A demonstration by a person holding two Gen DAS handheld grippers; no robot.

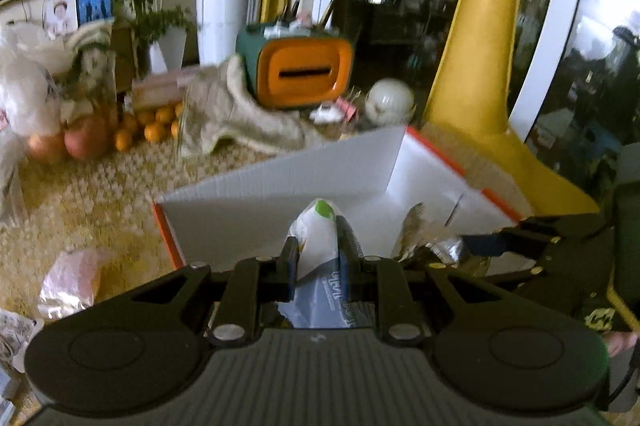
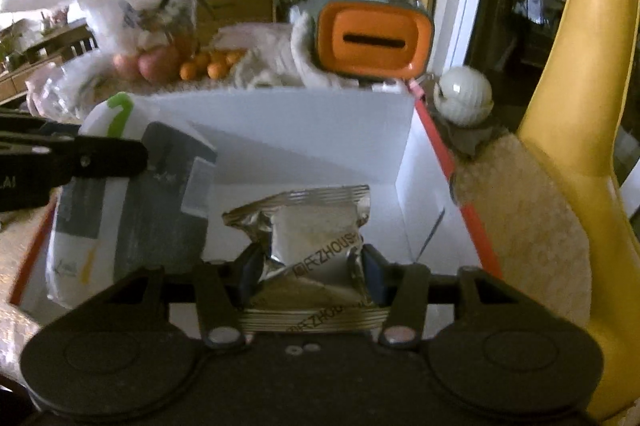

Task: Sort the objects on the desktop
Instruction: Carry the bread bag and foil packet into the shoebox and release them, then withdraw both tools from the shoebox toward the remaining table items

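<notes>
Left wrist view: left gripper (image 1: pixel 319 252) clamped on grey-white packet (image 1: pixel 320 234), over white box (image 1: pixel 280 194). Right gripper (image 2: pixel 310 266) grasping silver foil packet (image 2: pixel 308 222) above same box.

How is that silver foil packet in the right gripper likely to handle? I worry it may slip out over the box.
The silver foil packet is crinkled and buckled where the right gripper pinches it, so it is probably soft and crushable. Its foil looks glossy, so it may be slippery. It holds its shape over the white box, suggesting it is light.
</notes>
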